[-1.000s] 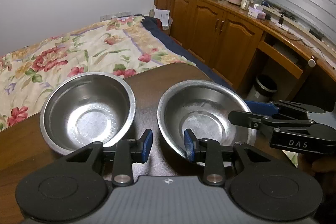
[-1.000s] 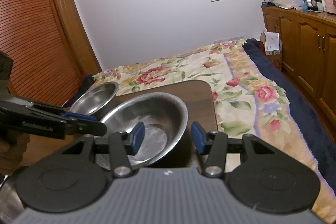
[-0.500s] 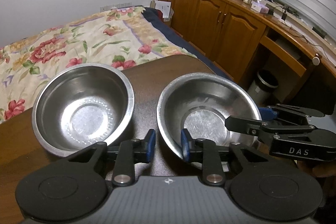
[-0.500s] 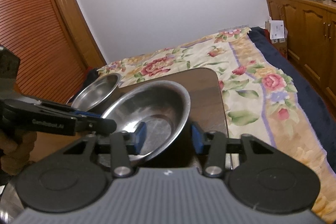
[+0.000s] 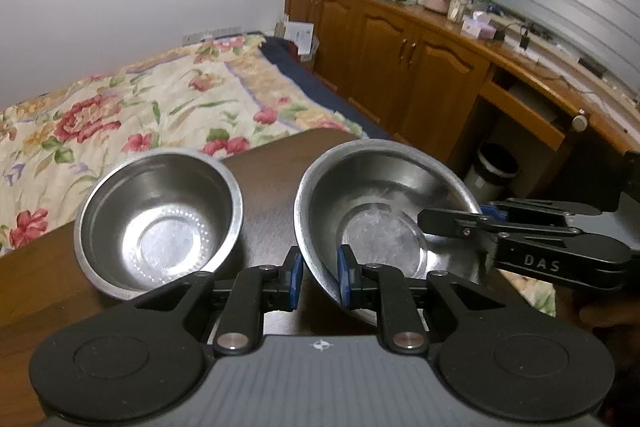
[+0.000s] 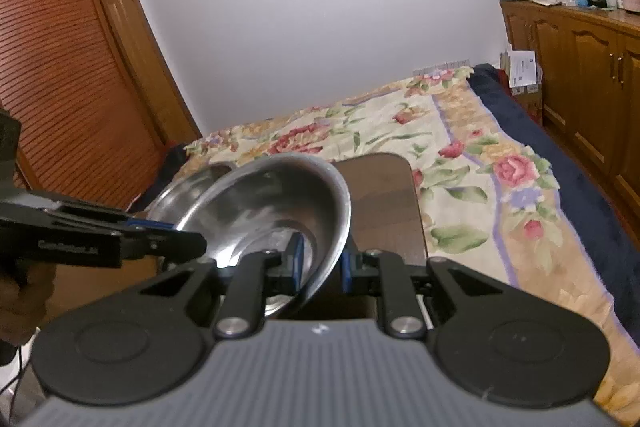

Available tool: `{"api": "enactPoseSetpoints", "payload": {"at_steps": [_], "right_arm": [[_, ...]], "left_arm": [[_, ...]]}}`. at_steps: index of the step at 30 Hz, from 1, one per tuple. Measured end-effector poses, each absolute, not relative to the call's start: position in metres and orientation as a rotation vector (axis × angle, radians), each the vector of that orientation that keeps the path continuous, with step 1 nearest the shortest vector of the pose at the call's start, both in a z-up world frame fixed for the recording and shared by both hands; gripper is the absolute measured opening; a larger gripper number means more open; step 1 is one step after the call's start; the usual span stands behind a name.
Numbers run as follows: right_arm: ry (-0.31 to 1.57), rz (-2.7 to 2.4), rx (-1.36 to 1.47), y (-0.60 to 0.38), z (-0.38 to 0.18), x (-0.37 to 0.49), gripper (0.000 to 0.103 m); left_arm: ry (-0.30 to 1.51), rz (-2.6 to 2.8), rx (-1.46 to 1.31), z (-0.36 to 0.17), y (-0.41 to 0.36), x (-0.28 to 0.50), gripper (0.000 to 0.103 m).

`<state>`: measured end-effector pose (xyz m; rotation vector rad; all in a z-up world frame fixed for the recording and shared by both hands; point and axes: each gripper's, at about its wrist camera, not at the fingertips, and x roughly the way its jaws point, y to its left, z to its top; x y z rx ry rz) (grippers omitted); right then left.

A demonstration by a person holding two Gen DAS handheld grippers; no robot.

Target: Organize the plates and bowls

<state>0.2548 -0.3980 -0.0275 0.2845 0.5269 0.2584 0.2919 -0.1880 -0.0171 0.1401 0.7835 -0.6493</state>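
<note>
Two steel bowls are over a dark wooden table [image 5: 272, 179]. The deep bowl [image 5: 160, 211] rests on the left. To its right is the wide bowl [image 5: 380, 195], tilted, and my left gripper [image 5: 320, 275] is shut on its near rim. My right gripper [image 5: 460, 215] clamps its right rim from the side. In the right wrist view the wide bowl [image 6: 280, 195] leans up to the left, its rim pinched in my right gripper [image 6: 322, 263]. My left gripper [image 6: 176, 233] comes in from the left. The deep bowl [image 6: 176, 195] is mostly hidden behind it.
A bed with a floral cover [image 5: 160, 107] lies beyond the table's far edge. Wooden cabinets [image 5: 400, 59] with a cluttered top run along the right, and a bin [image 5: 496, 167] stands below them. A slatted wooden door [image 6: 60, 87] is at the left. A hand [image 6: 20, 287] holds the left gripper.
Both grippers have narrowed onto the wide bowl's rim. The bowl has tipped and risen off the table at the right gripper's side. The deep bowl has stayed put.
</note>
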Motion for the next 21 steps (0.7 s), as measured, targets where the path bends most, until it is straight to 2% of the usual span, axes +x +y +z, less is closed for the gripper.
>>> {"api": "enactPoseSetpoints", "payload": {"at_steps": [21], "right_arm": [[0.459,0.261,0.236,-0.383,0.01,0.226,0.021]], "left_arm": [[0.681,-0.677,0.105,0.021,-0.159,0.248,0.021]]}}
